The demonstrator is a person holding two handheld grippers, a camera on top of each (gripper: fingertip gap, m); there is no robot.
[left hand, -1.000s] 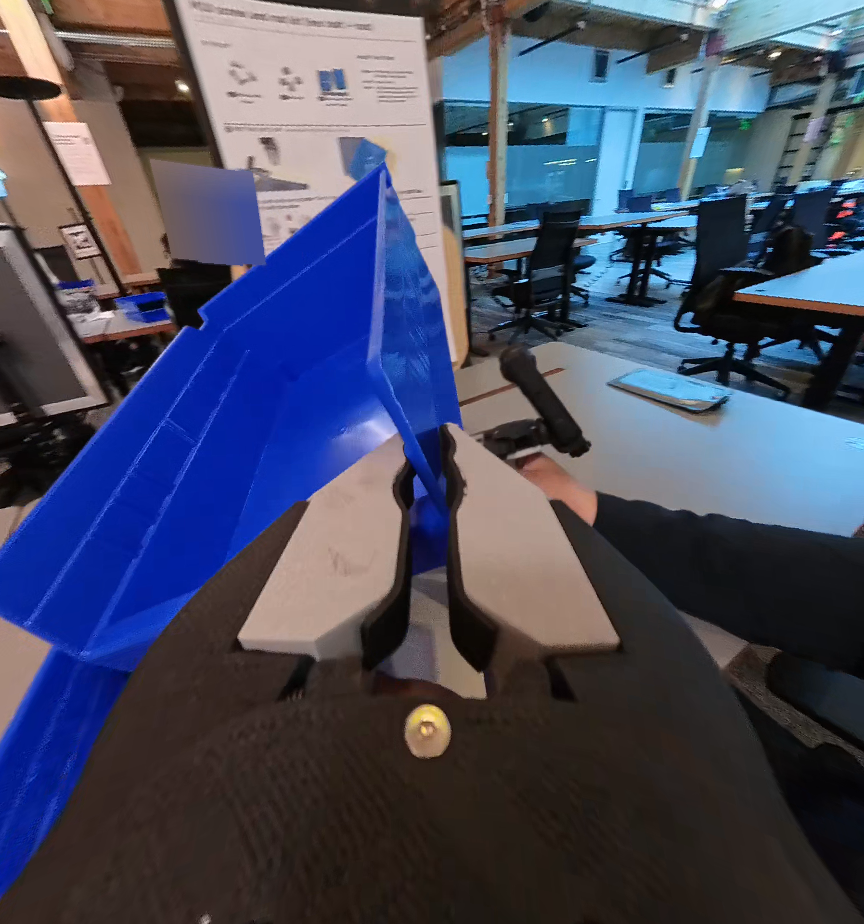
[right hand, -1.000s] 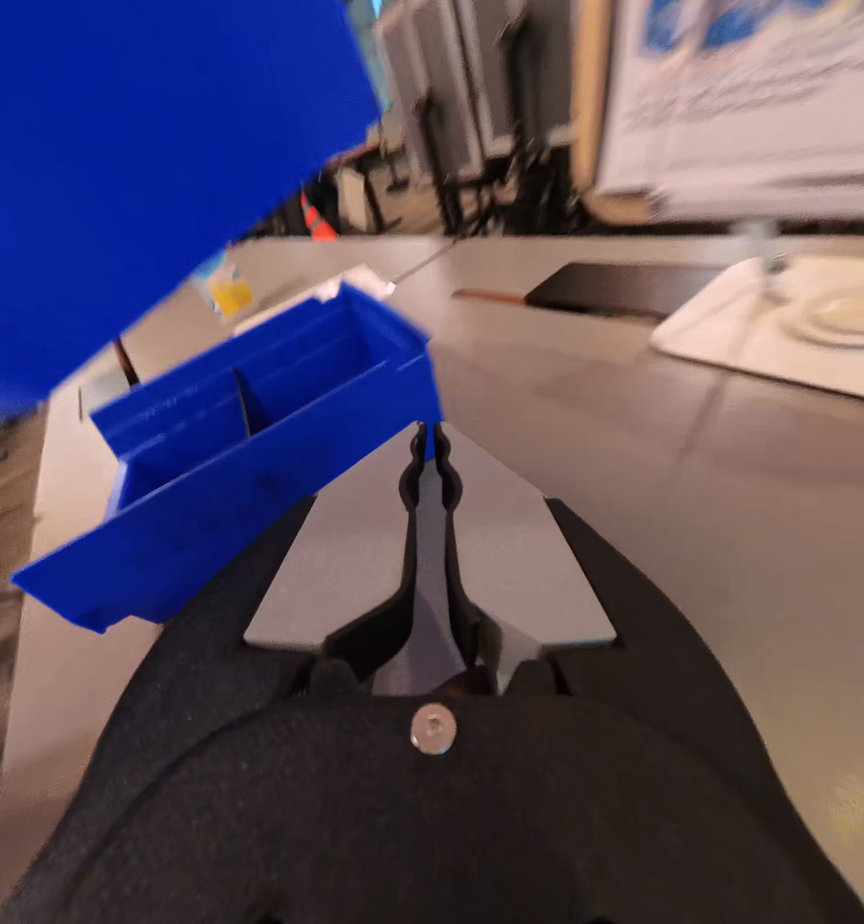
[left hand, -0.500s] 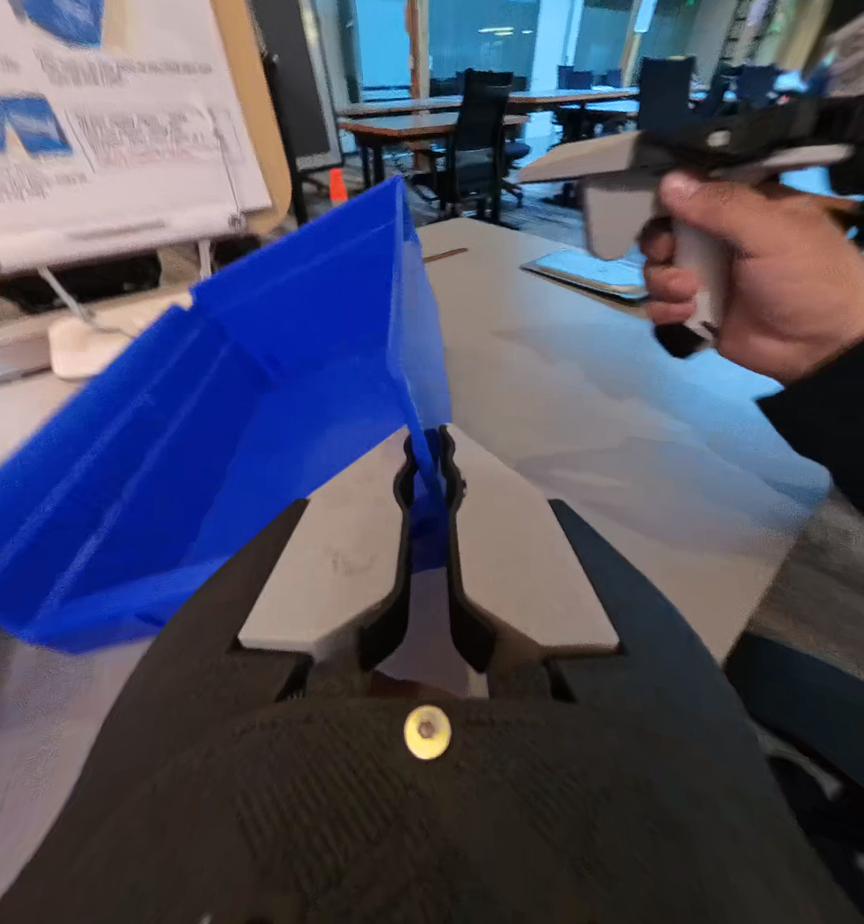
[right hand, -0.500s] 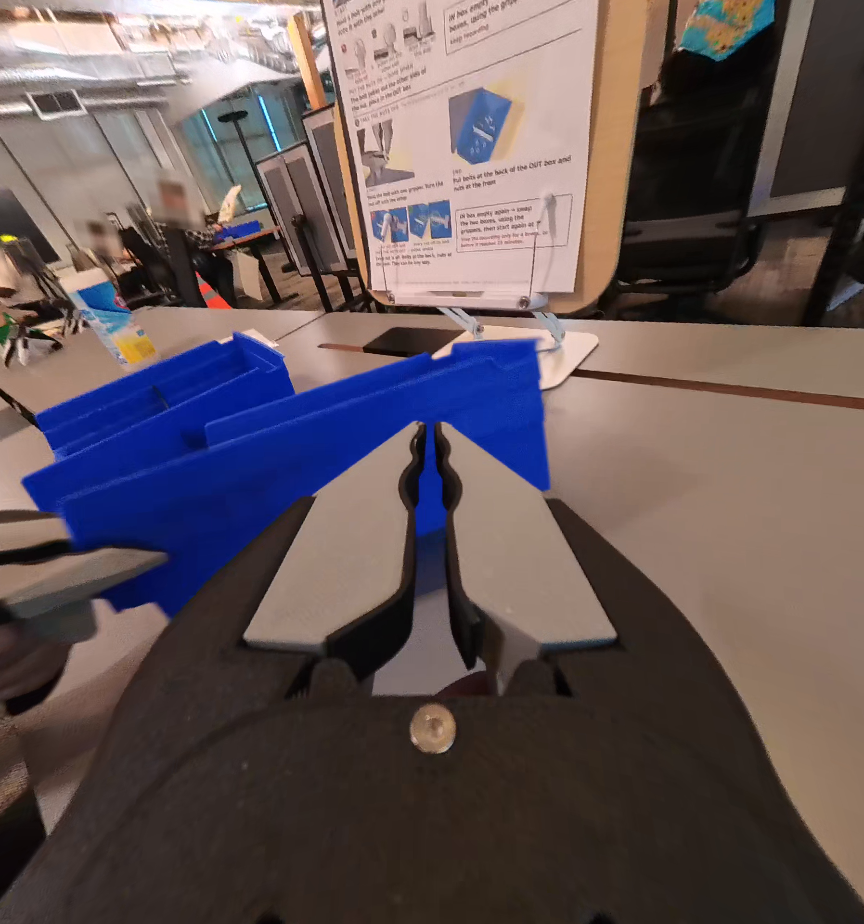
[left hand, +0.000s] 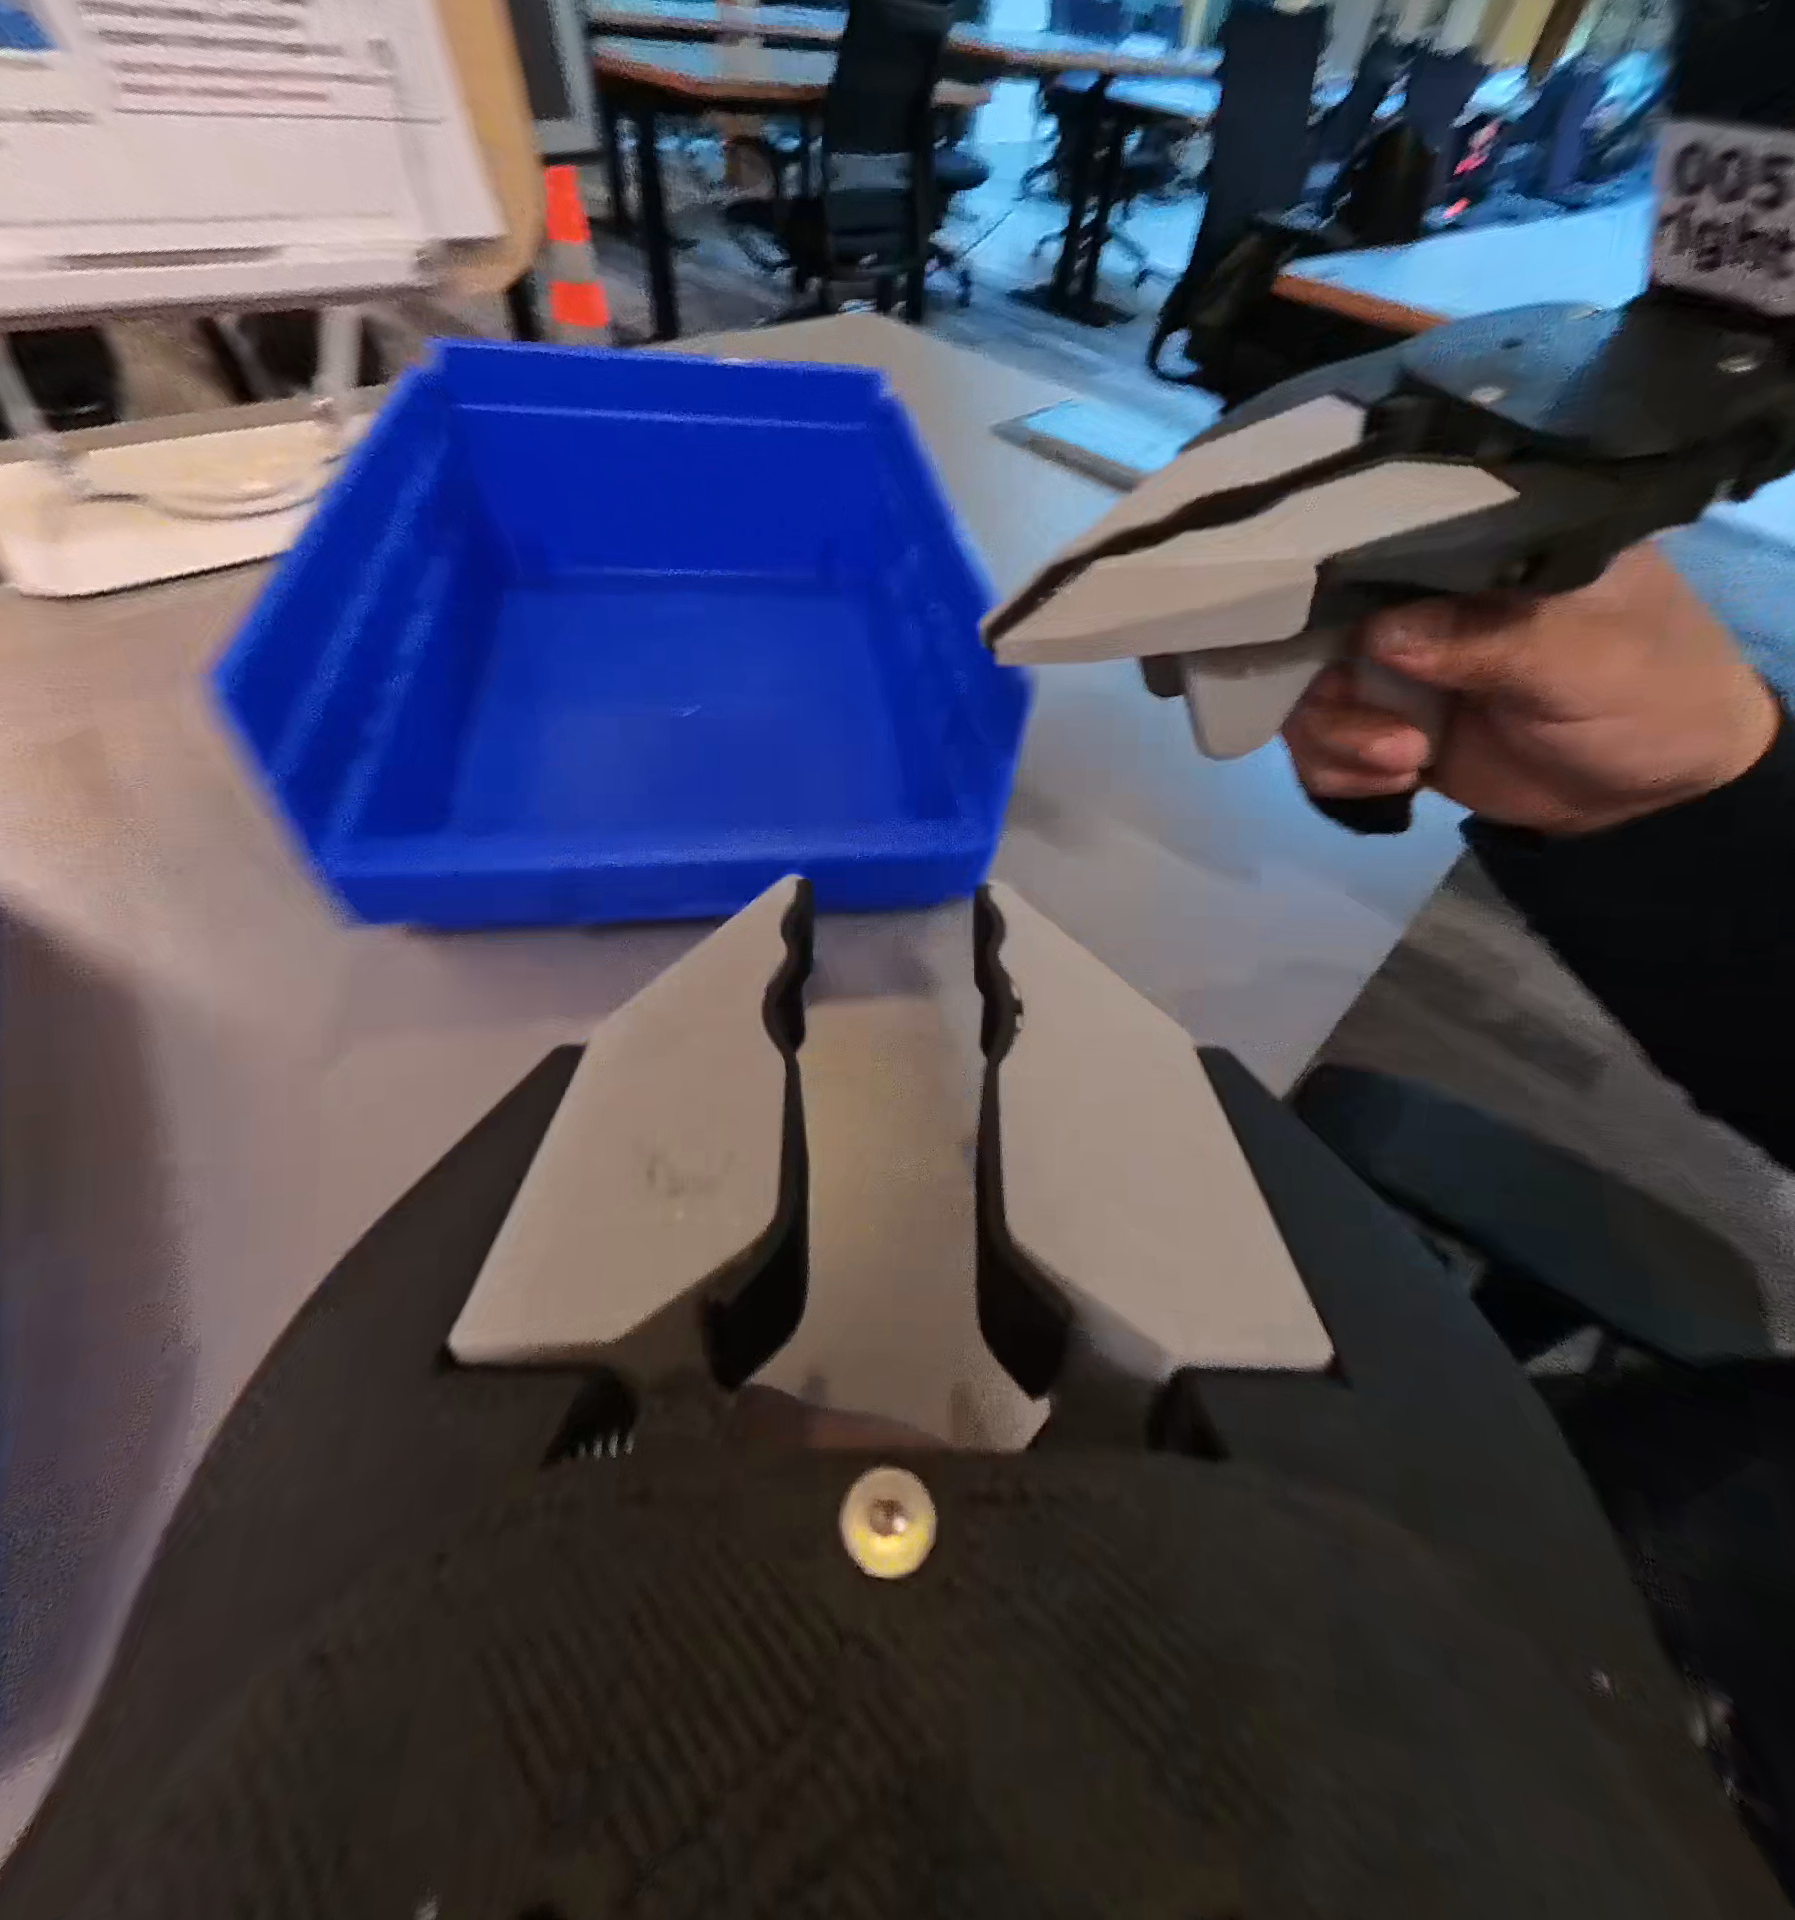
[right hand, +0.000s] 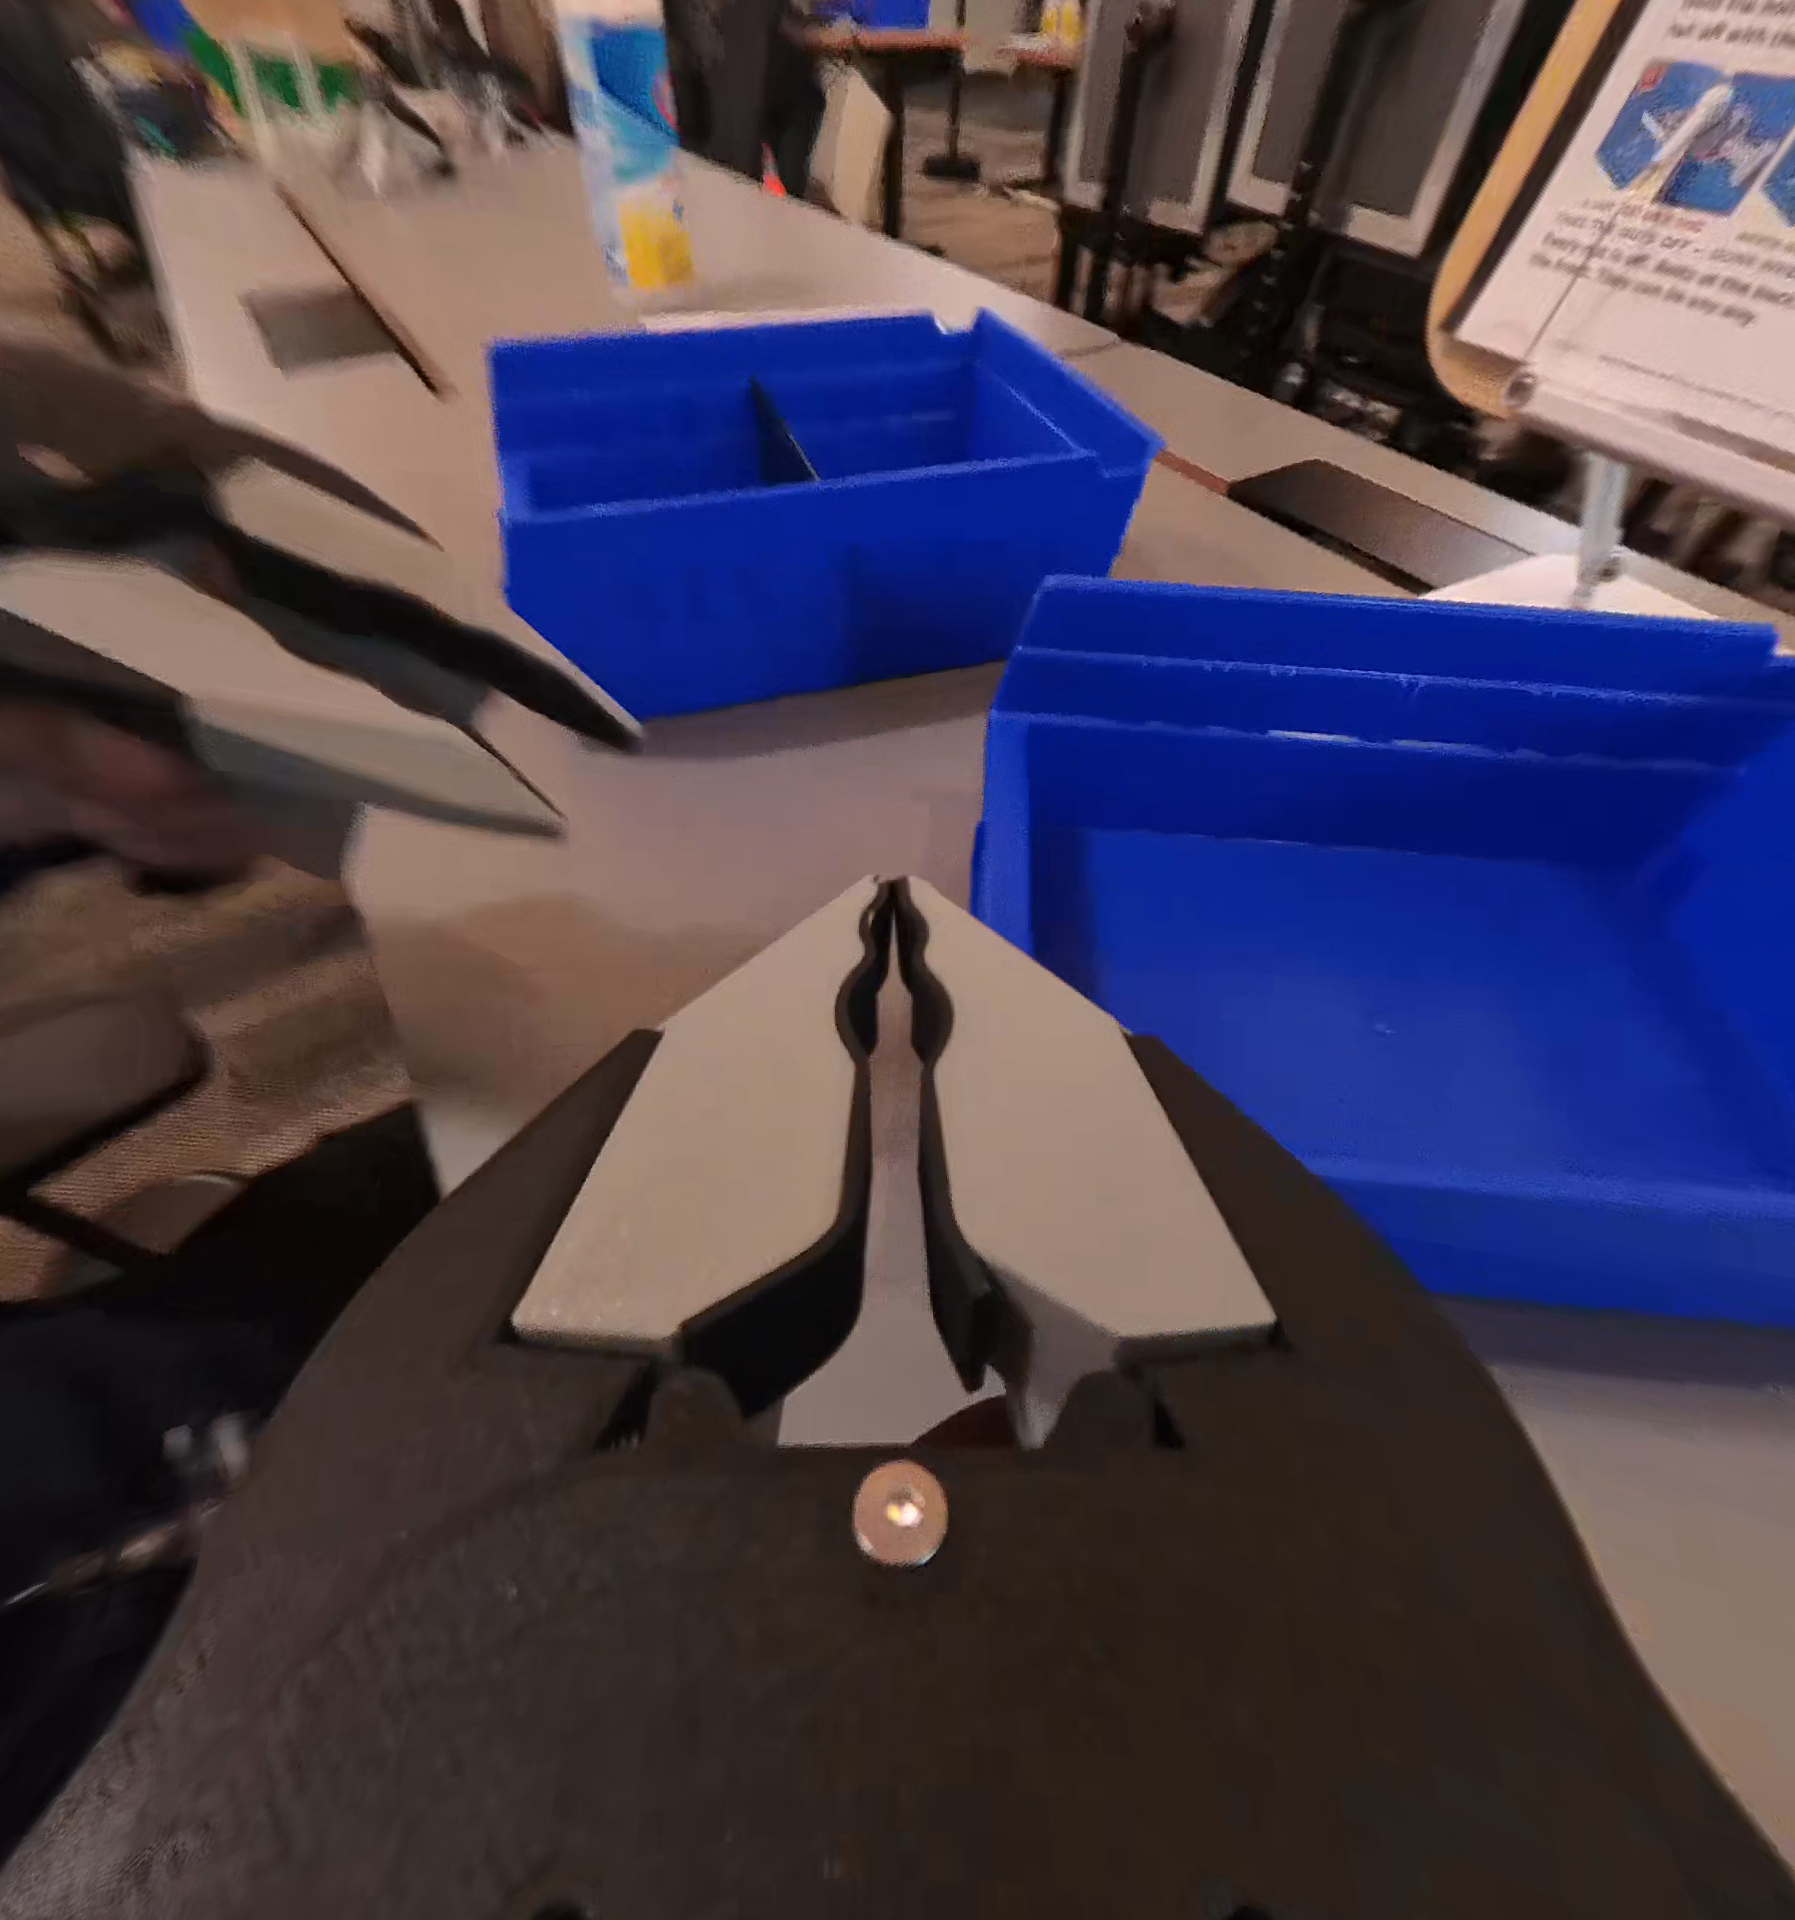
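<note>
In the left wrist view my left gripper (left hand: 890, 904) is open with nothing between its fingers. It hovers just short of the front wall of an empty blue bin (left hand: 654, 883) that stands on the grey table (left hand: 145, 987). My right gripper (left hand: 997, 634), held by a hand, hangs shut above the bin's right rim. In the right wrist view my right gripper (right hand: 890, 883) is shut, its pads meeting at the tips. The same empty bin (right hand: 1392, 769) lies to its right. A second blue bin with a divider (right hand: 768, 603) stands farther back. The left gripper (right hand: 560, 779) shows blurred at the left.
A poster on a stand (left hand: 176, 135) with a white base (left hand: 145, 509) stands behind the bin. A flat tablet-like thing (left hand: 1090, 436) lies at the back right. A blue-and-yellow carton (right hand: 644, 187) stands far off. The table edge (left hand: 1392, 987) runs at the right.
The left gripper held the blue bin by its wall, tilted in the air. It has set the bin flat on the table, opened and drawn back. The right gripper stayed shut.
</note>
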